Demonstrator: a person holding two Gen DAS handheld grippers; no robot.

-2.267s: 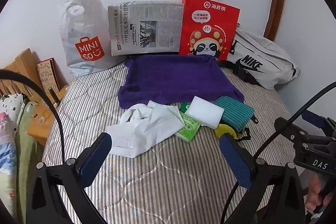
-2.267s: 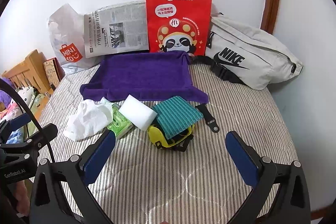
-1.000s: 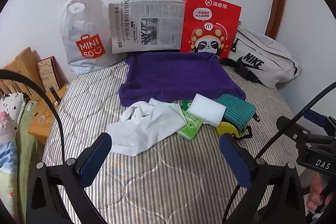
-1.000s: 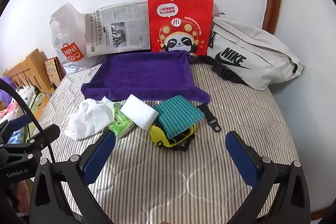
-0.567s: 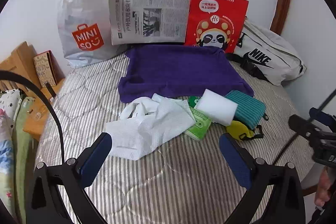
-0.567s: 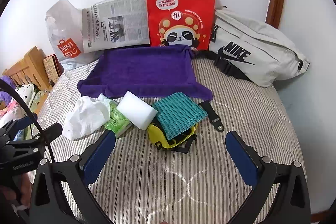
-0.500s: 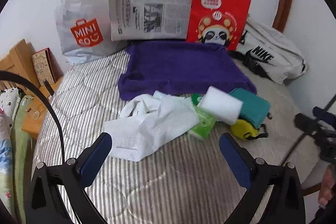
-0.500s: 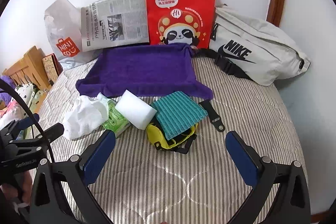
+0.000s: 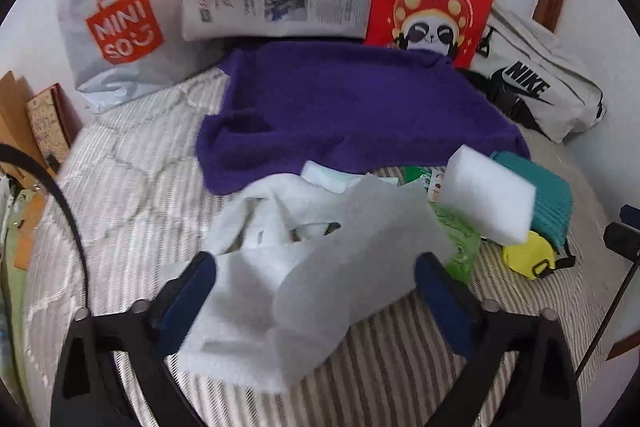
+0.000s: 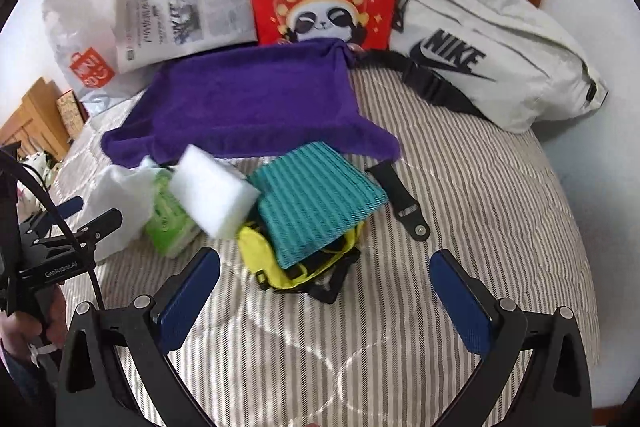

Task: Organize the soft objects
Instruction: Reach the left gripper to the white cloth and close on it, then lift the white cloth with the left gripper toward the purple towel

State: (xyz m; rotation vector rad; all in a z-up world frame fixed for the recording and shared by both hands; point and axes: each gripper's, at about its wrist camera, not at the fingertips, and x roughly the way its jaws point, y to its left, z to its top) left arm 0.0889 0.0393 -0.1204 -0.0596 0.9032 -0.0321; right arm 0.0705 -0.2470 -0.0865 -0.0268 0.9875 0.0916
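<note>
Here the left gripper (image 9: 314, 287) hangs low over the crumpled white cloth (image 9: 320, 267) on the striped bed (image 9: 132, 187); its wide jaws have just been closing slightly, cloth between them, not pinched. The right gripper (image 10: 324, 287) stands wide near the teal cloth (image 10: 316, 199), holding nothing.

Black gripper (image 10: 324, 291) frames, blue pads (image 10: 188, 295), silver screws, black cable.
</note>
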